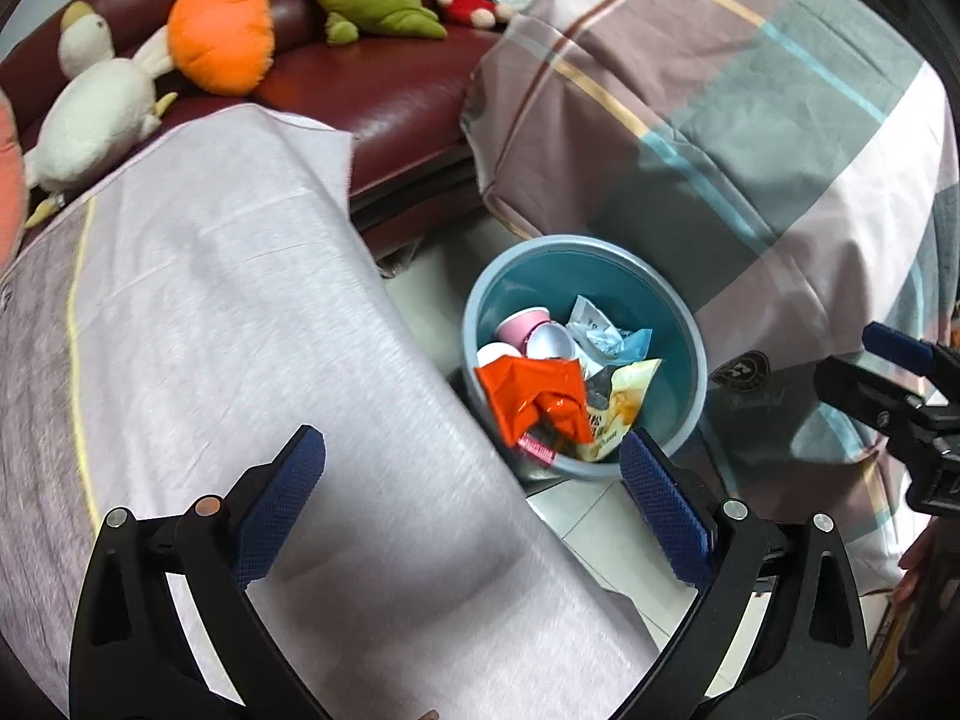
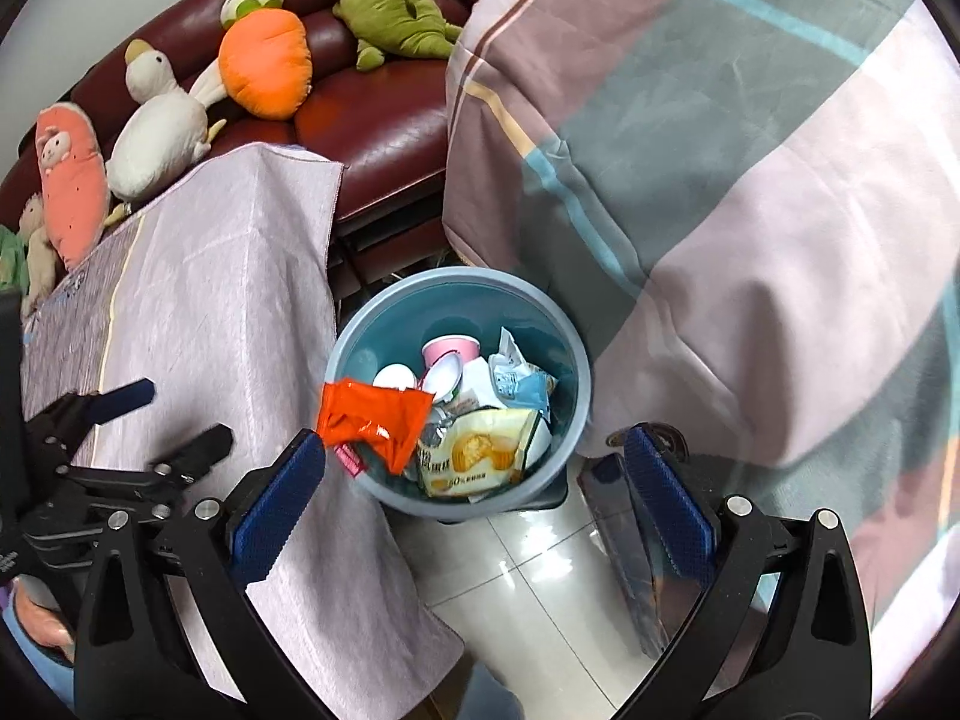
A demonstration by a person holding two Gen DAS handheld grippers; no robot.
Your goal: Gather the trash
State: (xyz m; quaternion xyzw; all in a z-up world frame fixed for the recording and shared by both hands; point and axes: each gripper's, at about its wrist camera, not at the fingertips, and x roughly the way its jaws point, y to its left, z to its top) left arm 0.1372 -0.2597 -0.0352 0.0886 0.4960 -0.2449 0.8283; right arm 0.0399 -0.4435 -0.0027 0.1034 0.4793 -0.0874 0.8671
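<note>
A blue round bin stands on the tiled floor between a cloth-covered table and a plaid-covered piece of furniture. Inside lie pink cups, a blue-white wrapper and a yellow-white snack bag. An orange wrapper rests on top, hanging over the rim on the table side. My left gripper hovers open above the table edge and bin, with nothing between its blue pads. My right gripper is open above the bin, also holding nothing.
The lilac tablecloth drops beside the bin. A plaid blanket crowds its other side. Behind is a dark red sofa with several plush toys. A dark flat packet leans on the floor tiles.
</note>
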